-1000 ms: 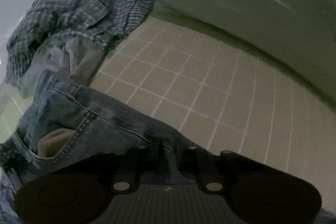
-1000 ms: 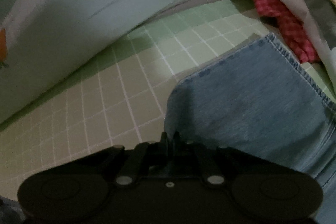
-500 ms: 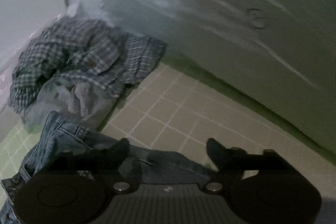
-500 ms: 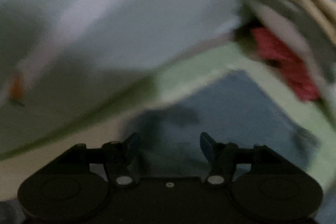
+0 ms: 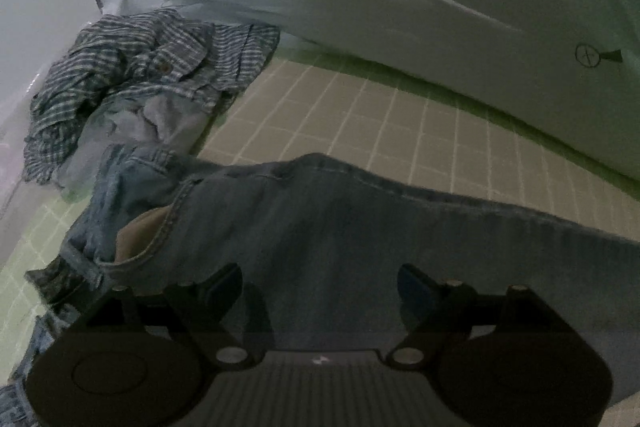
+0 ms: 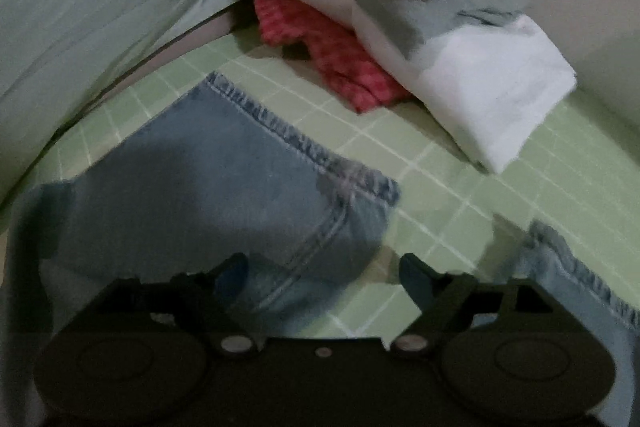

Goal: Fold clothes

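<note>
Light blue jeans (image 5: pixel 360 219) lie flat across the checked sheet in the left wrist view, with the waistband and a pocket at the left. My left gripper (image 5: pixel 320 277) hovers over the thigh part; its jaws are opening and no cloth is pinched between the fingers. In the right wrist view, one leg end of the jeans (image 6: pixel 208 179) with its stitched hem lies ahead. A second hem (image 6: pixel 568 267) shows at the right. My right gripper (image 6: pixel 322 265) is above the leg, its jaws opening, and the denim under it is untouched by the pads.
A crumpled blue plaid shirt (image 5: pixel 152 67) and a pale garment lie beyond the waistband. A big pale pillow (image 5: pixel 400 7) borders the far side of the sheet (image 5: pixel 360 115). A stack of folded clothes (image 6: pixel 440 39) sits over a red cloth (image 6: pixel 340 55) behind the leg hem.
Both grippers were shut on the denim and have let go and spread wide. The left view shifted over the jeans' thigh; the right view swung towards the leg hems and the folded stack.
</note>
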`<state>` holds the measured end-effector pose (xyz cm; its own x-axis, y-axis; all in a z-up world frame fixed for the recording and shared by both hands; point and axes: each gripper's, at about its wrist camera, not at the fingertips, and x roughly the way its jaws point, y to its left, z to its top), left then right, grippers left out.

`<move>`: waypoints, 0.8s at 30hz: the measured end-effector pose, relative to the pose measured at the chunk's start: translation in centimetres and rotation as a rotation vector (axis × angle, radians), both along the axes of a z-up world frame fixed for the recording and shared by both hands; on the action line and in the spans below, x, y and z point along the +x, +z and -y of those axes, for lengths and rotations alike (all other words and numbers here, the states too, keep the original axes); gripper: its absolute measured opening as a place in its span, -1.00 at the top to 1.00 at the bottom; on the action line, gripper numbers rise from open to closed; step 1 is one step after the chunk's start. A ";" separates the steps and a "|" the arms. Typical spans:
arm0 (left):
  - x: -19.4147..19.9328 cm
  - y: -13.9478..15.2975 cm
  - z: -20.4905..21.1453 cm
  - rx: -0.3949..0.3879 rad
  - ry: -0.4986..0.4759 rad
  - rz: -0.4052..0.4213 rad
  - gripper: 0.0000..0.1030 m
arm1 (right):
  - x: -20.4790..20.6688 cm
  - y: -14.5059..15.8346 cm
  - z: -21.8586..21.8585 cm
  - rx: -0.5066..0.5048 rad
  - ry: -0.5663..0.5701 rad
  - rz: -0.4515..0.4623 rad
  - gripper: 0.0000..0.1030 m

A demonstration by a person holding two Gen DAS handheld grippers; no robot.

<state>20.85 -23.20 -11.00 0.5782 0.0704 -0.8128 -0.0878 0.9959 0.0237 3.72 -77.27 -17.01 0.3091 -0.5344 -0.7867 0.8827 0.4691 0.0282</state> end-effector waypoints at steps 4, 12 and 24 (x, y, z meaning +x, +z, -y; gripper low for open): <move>-0.5 0.5 -0.5 -0.008 0.021 0.009 -0.66 | 1.0 0.4 0.8 -0.020 0.084 0.018 0.93; -1.0 1.5 -1.2 -0.005 0.041 0.040 -0.66 | -1.1 14.2 0.9 -0.289 0.163 0.258 0.92; -4.0 2.7 -4.4 0.023 0.056 0.046 -0.68 | -7.7 2.8 3.1 -0.008 0.016 -0.035 -0.08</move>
<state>16.83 -18.77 -8.29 0.6097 0.1216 -0.7832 -0.1445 0.9887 0.0411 -4.01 -80.37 -14.17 0.2905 -0.5359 -0.7927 0.8753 0.4835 -0.0061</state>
